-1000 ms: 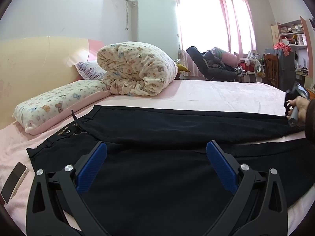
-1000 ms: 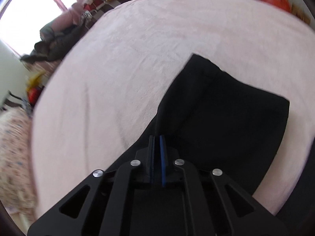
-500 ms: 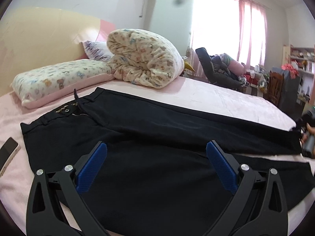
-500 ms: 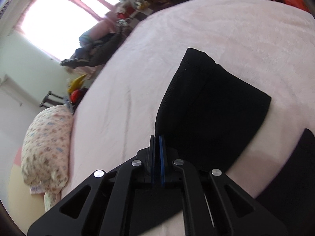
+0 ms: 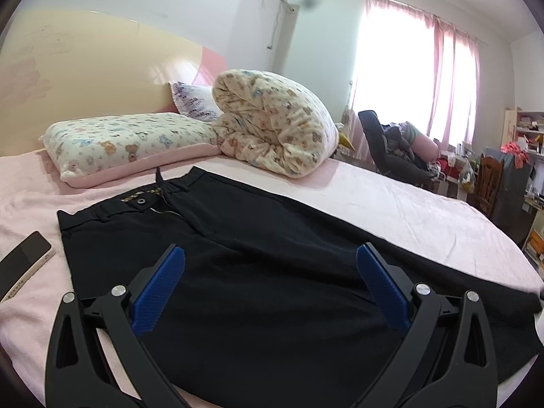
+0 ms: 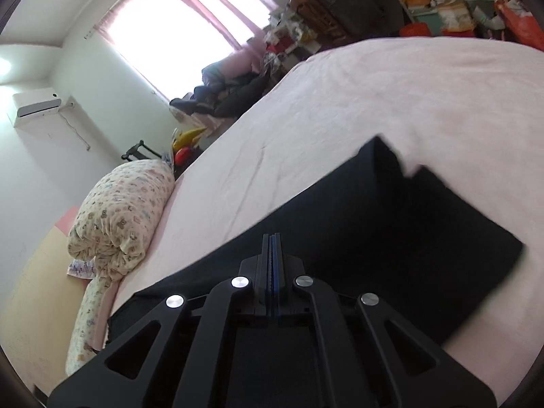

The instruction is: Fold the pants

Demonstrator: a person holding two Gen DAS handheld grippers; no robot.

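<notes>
My left gripper (image 5: 270,284) sits wide open with nothing in it, low in frame over the black pants (image 5: 258,272) spread on the pink bed (image 5: 408,200). My right gripper (image 6: 272,255) is pinched together, and I can't tell if it's got fabric. Rolled quilt (image 5: 275,122) sits at center, further back.

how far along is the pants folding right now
Early. The black pants lie flat on the pink bed, waistband toward the pillow. In hand: the right gripper, jaws shut on the pants, has one leg laid over the other, hems nearly matched. The left gripper hangs open above the seat. Left: folding the length up, likely hems toward the waistband.
</notes>
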